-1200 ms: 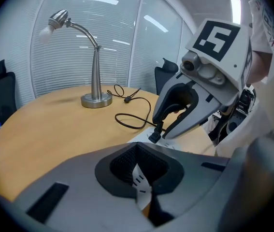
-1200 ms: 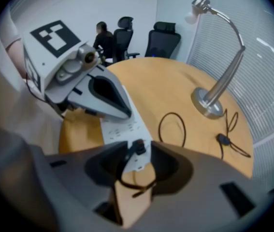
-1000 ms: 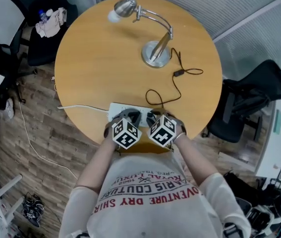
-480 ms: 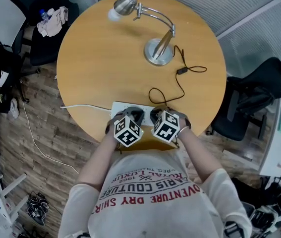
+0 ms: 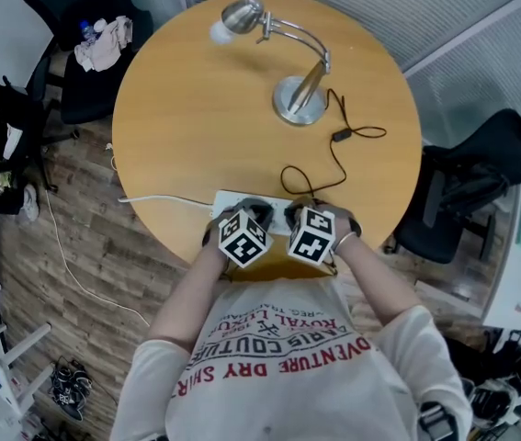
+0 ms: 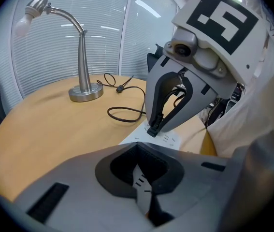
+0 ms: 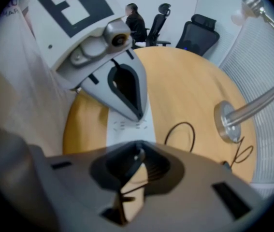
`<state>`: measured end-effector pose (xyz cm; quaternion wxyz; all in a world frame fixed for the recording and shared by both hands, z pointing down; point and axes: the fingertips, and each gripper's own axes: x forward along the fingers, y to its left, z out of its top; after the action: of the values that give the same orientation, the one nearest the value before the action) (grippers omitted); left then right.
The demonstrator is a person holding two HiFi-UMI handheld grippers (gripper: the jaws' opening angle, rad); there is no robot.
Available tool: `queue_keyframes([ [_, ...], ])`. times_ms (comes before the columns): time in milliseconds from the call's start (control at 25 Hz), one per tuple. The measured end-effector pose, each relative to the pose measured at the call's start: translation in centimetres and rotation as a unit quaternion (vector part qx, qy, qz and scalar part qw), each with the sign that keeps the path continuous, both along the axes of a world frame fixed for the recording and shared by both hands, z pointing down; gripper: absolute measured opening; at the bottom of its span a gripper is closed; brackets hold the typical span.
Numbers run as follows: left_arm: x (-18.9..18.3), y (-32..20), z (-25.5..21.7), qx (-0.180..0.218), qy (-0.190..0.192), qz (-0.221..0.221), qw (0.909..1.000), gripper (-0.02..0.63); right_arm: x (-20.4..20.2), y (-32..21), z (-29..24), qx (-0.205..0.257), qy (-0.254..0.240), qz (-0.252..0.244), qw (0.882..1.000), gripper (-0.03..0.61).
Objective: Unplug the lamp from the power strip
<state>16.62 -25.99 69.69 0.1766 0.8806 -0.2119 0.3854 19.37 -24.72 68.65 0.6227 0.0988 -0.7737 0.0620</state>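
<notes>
Left gripper (image 7: 137, 115): jaws pressed together, tips on the white power strip (image 7: 122, 129) at the tabletop's (image 5: 196, 108) near edge. Right gripper (image 6: 156, 129): jaws closing on the black plug (image 6: 152, 127) there.

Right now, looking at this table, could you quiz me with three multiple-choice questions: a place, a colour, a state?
1. Where does the power strip lie? A) at the table's near edge B) at its far edge C) on the floor
2. What colour is the lamp's cord? A) white B) black C) red
3. The lamp is: A) tipped over B) hanging off the edge C) upright
A: strip sits at the near rim. B: cord shows black. C: base rests flat.
</notes>
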Motion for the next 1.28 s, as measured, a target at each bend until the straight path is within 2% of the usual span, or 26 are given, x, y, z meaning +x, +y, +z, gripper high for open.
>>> queue_keyframes([
  [200, 0.2, 0.3, 0.0, 0.0, -0.001, 0.006, 1.0, 0.029, 0.1, 0.4, -0.4, -0.006, 0.009, 0.013, 1.0, 0.072],
  [320, 0.2, 0.2, 0.1, -0.009, 0.002, 0.009, 0.9999, 0.029, -0.2, -0.7, -3.8, -0.013, -0.027, 0.046, 0.999, 0.071],
  [480, 0.1, 0.1, 0.1, -0.013, 0.002, 0.012, 0.9998, 0.029, 0.3, -2.7, -8.0, 0.006, -0.043, 0.05, 0.998, 0.072],
  [600, 0.2, 0.2, 0.1, 0.002, -0.001, 0.014, 0.9999, 0.029, 0.3, -2.7, -8.6, 0.015, -0.055, 0.066, 0.996, 0.072],
  [800, -0.1, 0.2, 0.2, 0.002, -0.001, 0.016, 0.9999, 0.031, -0.3, -2.3, -9.2, 0.041, -0.097, 0.105, 0.989, 0.072],
  [920, -0.3, 0.0, 0.2, -0.01, 0.005, 0.014, 0.9998, 0.031, -0.5, -2.7, -10.0, 0.073, -0.144, 0.145, 0.976, 0.072],
  [1000, -0.9, -0.9, -0.1, -0.006, 0.018, -0.012, 0.9998, 0.031, -1.1, -2.7, -10.9, 0.084, -0.195, 0.165, 0.963, 0.072],
  [1120, -2.1, -2.4, -1.8, 0.019, 0.05, -0.049, 0.9973, 0.031, -1.8, -2.8, -13.0, 0.101, -0.275, 0.192, 0.937, 0.072],
  [1280, -3.2, -3.9, -6.7, 0.065, 0.097, -0.088, 0.9892, 0.031, -1.6, -3.9, -15.9, 0.148, -0.343, 0.22, 0.901, 0.072],
])
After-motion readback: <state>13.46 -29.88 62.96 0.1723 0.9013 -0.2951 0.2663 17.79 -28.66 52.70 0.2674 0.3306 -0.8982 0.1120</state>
